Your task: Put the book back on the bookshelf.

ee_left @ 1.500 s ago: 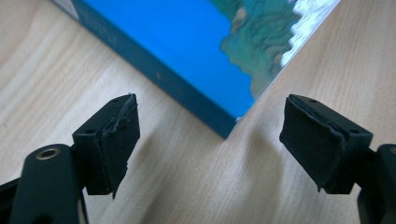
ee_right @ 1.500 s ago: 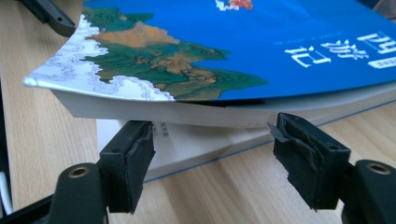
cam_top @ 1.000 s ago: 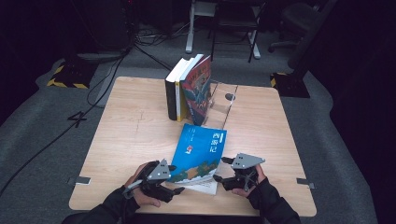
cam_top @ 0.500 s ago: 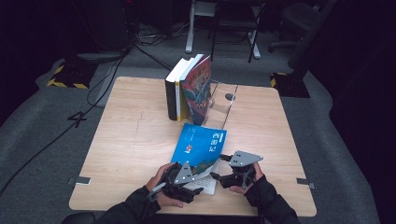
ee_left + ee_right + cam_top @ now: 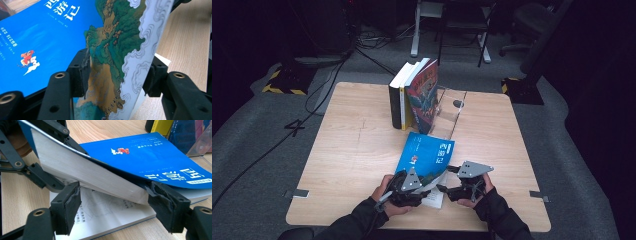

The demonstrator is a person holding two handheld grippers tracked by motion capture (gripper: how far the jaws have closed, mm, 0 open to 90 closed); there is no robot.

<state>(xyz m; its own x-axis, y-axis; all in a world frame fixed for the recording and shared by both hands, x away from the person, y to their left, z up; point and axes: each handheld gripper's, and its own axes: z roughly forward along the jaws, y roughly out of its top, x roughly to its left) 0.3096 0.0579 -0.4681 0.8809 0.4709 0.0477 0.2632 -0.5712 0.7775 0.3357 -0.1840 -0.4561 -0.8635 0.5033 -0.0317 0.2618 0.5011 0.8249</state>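
Book: blue paperback with white Chinese title lettering (image 5: 428, 156), lying on the near middle of the light wooden table (image 5: 347, 150), near edge toward the person; front cover and a wad of pages lifted off the lower pages at that near end.
Left gripper (image 5: 412, 186): black 2-jaw tool with grey 3-cornered plate, at the book's near left corner; in the left gripper view the jaws stand either side of the raised cover edge, 1 pad against its printed face. Whether they press it tight, cannot tell.
Right gripper (image 5: 451, 184): at the book's near right corner, jaws spread wide; in the right gripper view the lifted page block sits between the 2 foam pads (image 5: 70, 205), with a gap showing on each side.
Exposed page: white sheet with faint print (image 5: 105, 207), flat on the table under the raised wad.
Far side: 3 upright books (image 5: 412, 97) leaning against a clear plastic bookend (image 5: 451, 107), well apart from the grippers.
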